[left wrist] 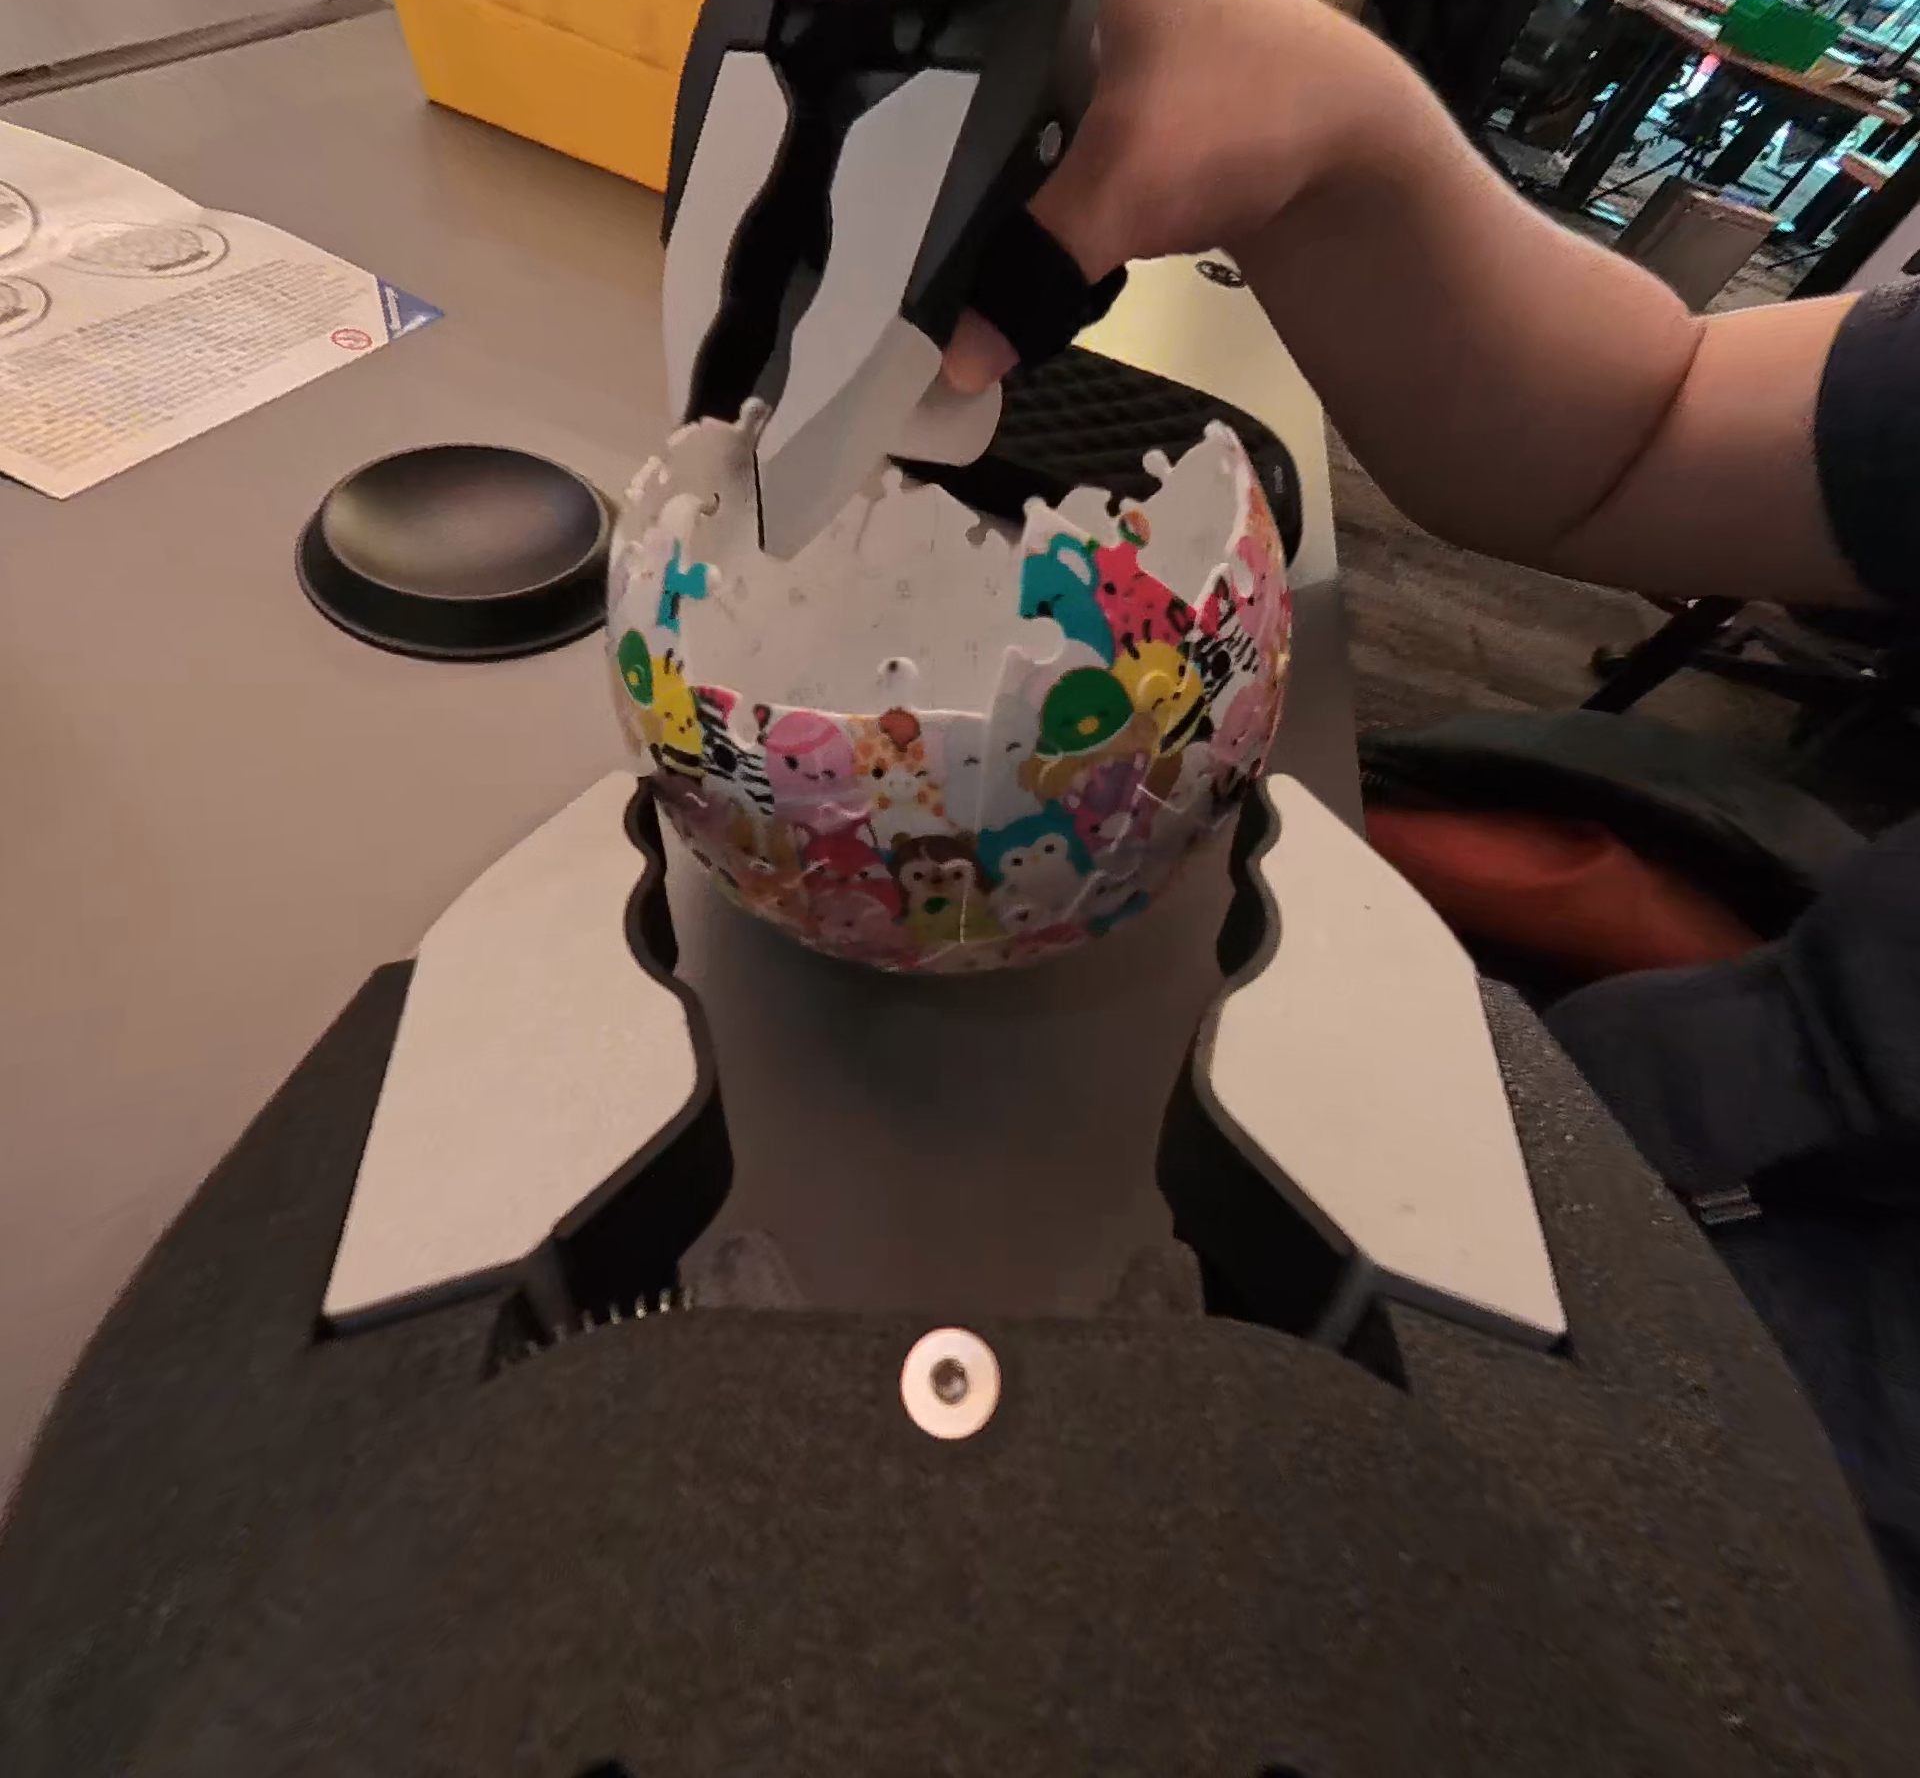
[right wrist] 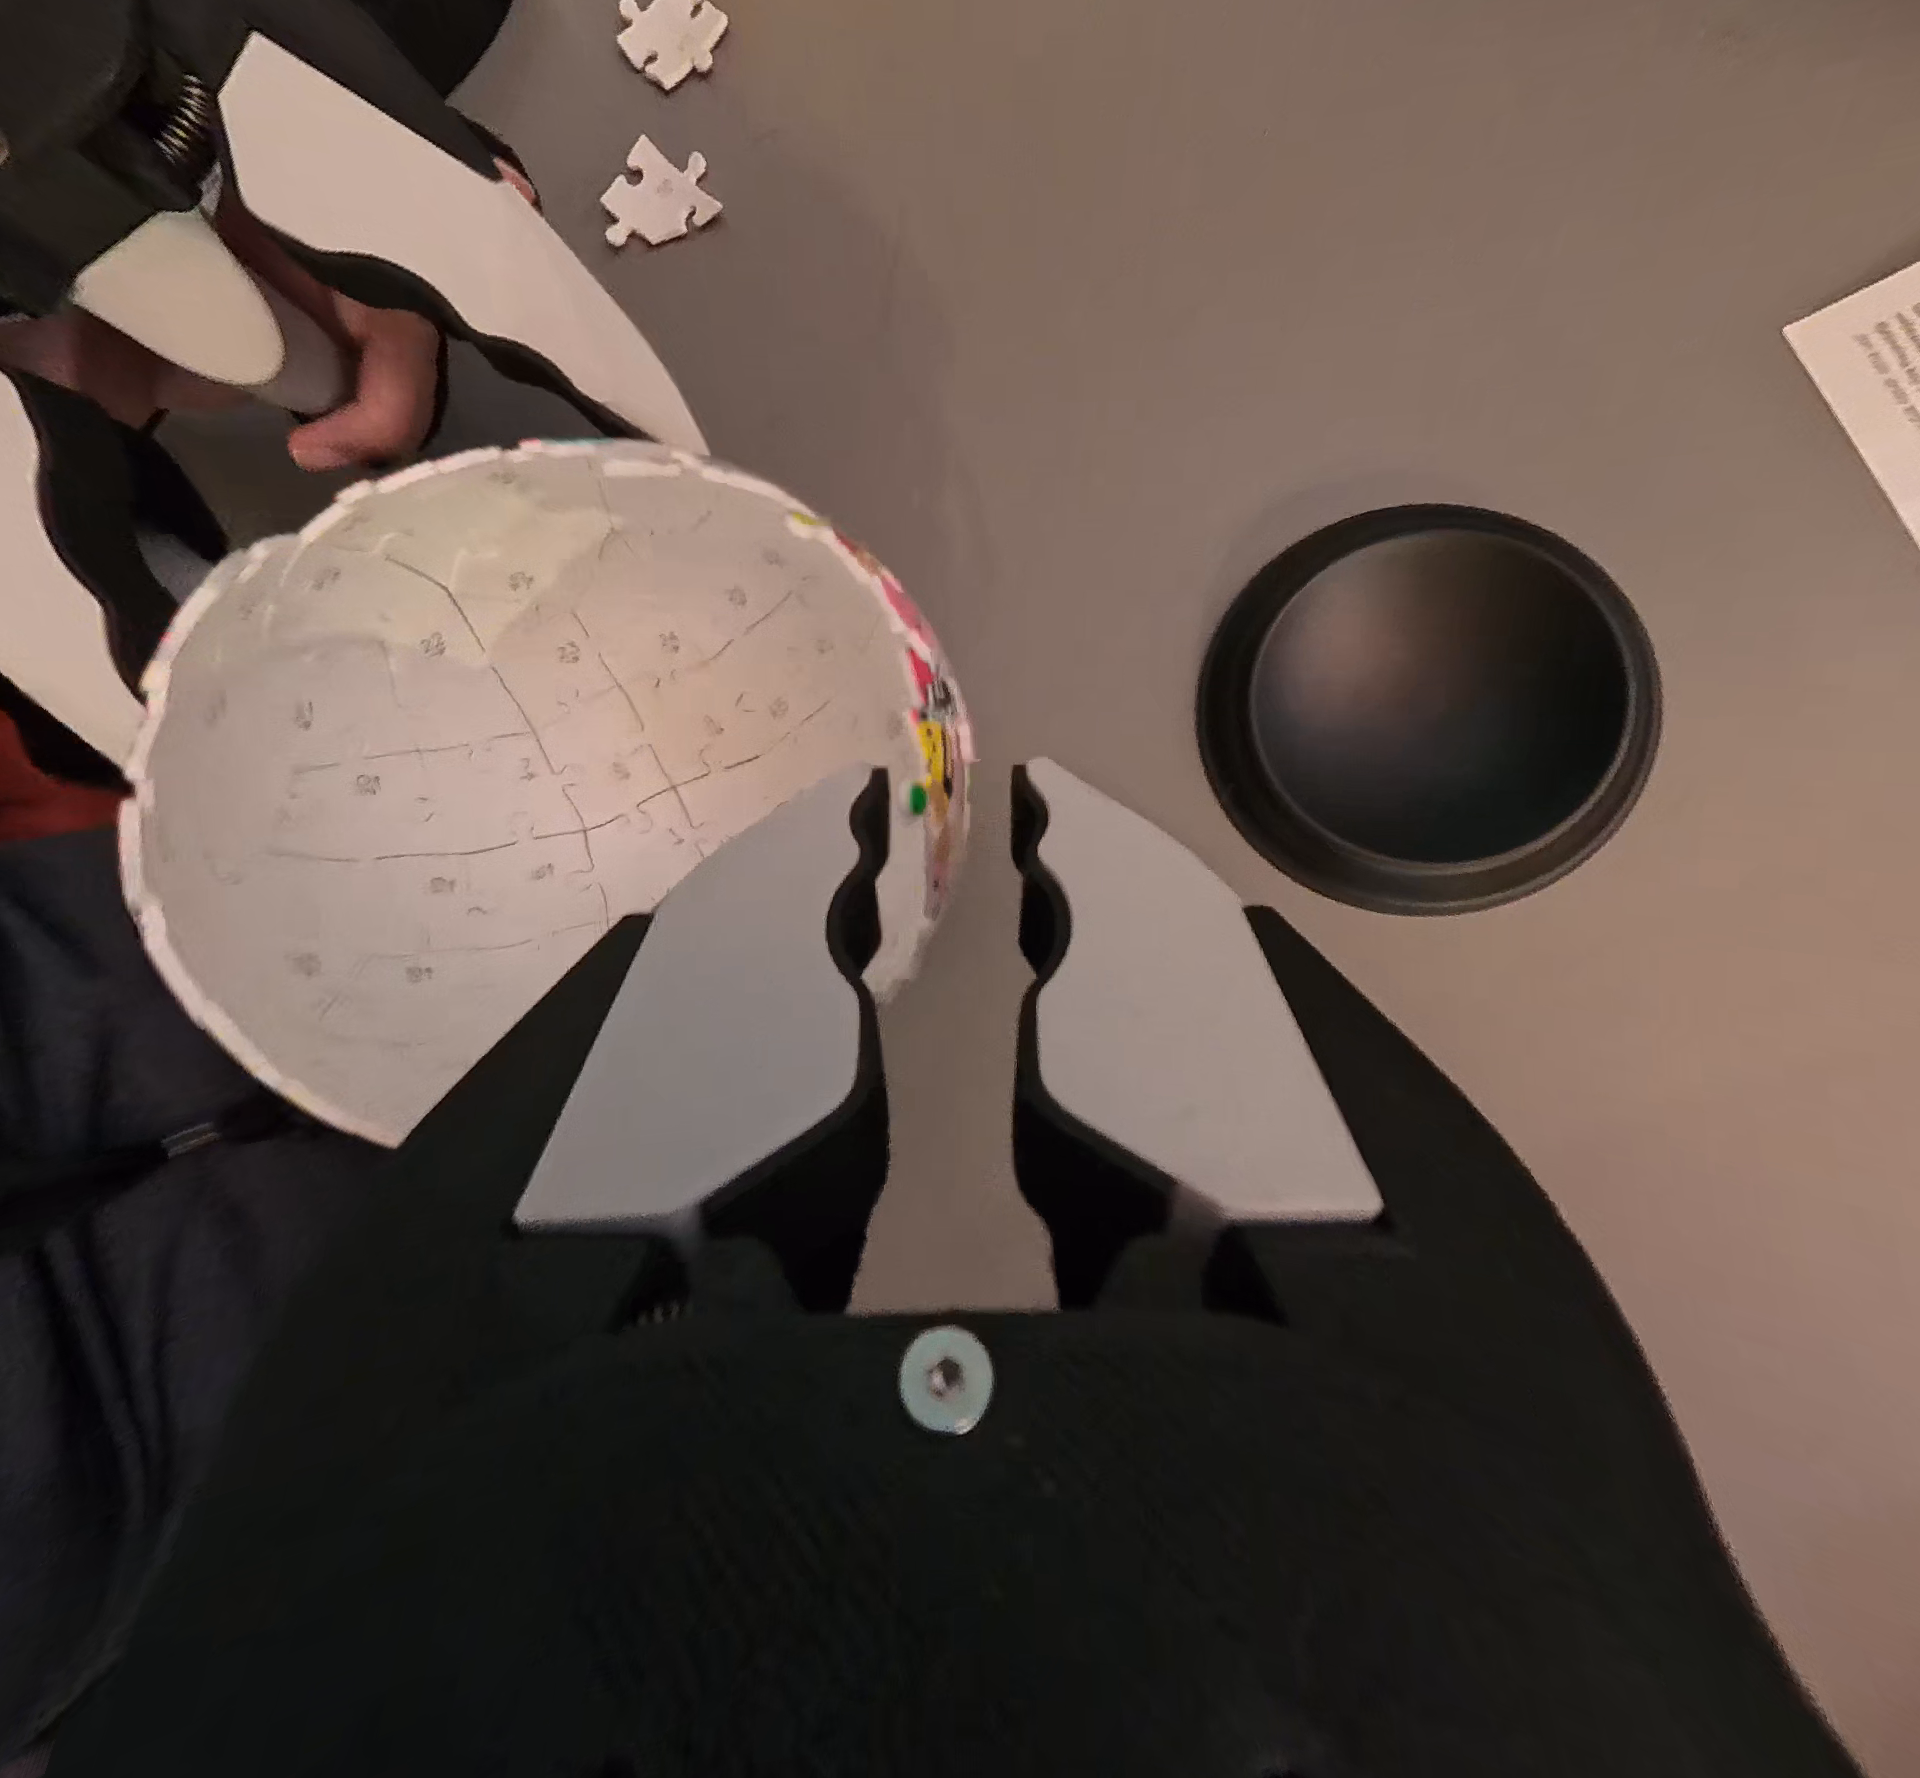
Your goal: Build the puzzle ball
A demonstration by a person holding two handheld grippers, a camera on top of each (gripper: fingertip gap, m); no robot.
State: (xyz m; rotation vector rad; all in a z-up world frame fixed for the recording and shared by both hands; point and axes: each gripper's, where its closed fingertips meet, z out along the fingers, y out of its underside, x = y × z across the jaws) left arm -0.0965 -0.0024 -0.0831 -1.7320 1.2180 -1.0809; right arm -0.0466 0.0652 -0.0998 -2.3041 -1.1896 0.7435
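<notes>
Black stand point(right wrist: 1429, 710) holds nothing | left claw point(left wrist: 951, 814) grips ball shell point(left wrist: 945, 741) | right claw point(right wrist: 945, 793) pinches its rim

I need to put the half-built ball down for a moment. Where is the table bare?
Bare grey table lies between the two loose white puzzle pieces and the black round stand, and beyond the stand toward the printed paper sheet. It is crowded at the colourful puzzle ball shell, where both grippers meet.

Small printed numbers mark the puzzle ball's point(right wrist: 499, 741) white inner pieces
</notes>
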